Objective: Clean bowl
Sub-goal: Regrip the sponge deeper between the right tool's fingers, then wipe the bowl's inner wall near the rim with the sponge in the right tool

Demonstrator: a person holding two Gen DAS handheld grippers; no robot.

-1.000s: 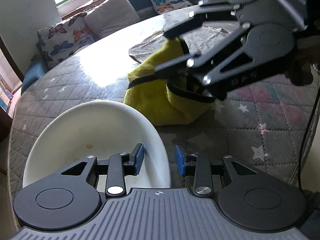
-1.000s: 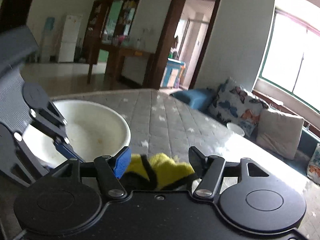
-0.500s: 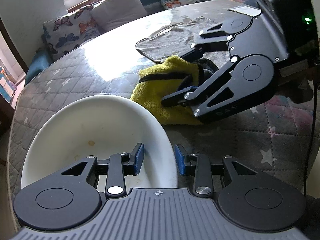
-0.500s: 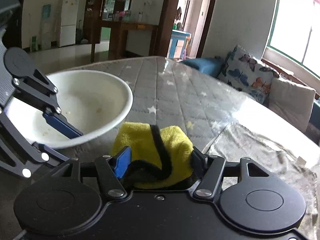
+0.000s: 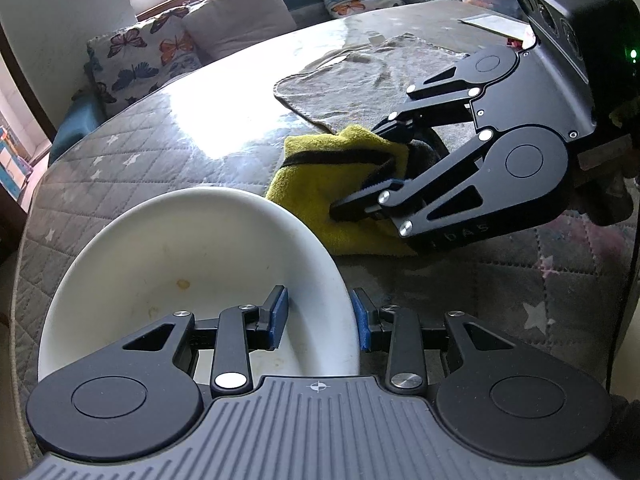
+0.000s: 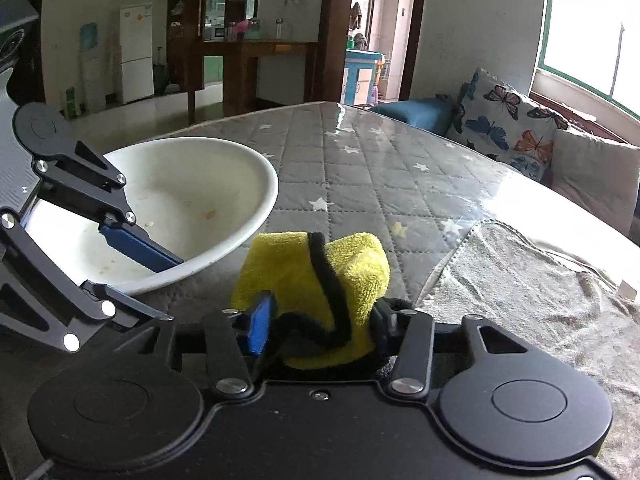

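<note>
**Bowl gripped at its rim, cloth held beside it**

The white bowl sits upright, mouth up, on the quilted table; being round, it has no long axis. Left gripper straddles its rim. Right gripper clamps the yellow cloth, now lowered beside the bowl.

Your grey star-quilted table cover carries the white ceramic bowl lower left, yellow black-trimmed cloth centre, grey towel upper right.

grey towel flat on quilted table cover | butterfly cushions behind | fridge far back
</note>
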